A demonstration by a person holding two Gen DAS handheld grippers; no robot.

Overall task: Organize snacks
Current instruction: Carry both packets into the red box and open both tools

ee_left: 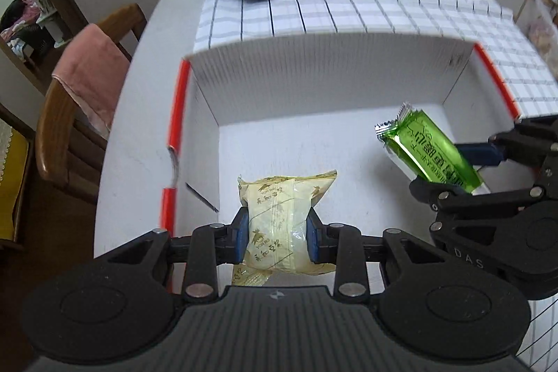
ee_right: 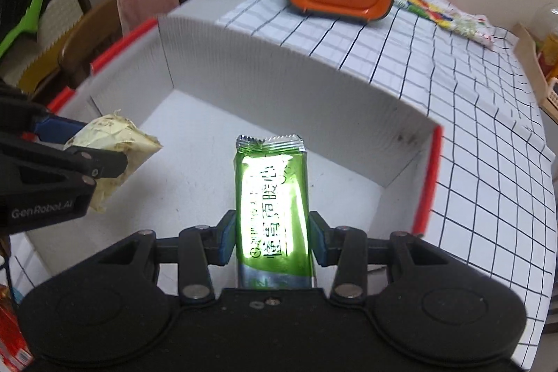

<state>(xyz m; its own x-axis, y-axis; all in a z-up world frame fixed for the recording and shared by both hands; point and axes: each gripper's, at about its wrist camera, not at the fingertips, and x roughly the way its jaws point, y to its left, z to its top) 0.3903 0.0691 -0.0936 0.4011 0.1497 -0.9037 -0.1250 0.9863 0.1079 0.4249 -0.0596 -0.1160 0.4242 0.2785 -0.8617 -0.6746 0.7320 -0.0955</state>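
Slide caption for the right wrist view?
Right tongs carry a green snack bar over the white cardboard box.

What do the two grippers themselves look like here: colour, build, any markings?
Both are matte black plastic linkage grippers with silver pivot pins, round discs on the base and blue pads. The left gripper reads "GenRobot.AI" on its side in the right wrist view; the right gripper shows the letters "DAS" in the left wrist view. No cables or sleeves show.

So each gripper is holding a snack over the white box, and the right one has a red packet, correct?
Not quite: the right gripper holds a green packet, not a red one, as the right wrist view shows. The left gripper holds a pale yellow packet, both over the white box.
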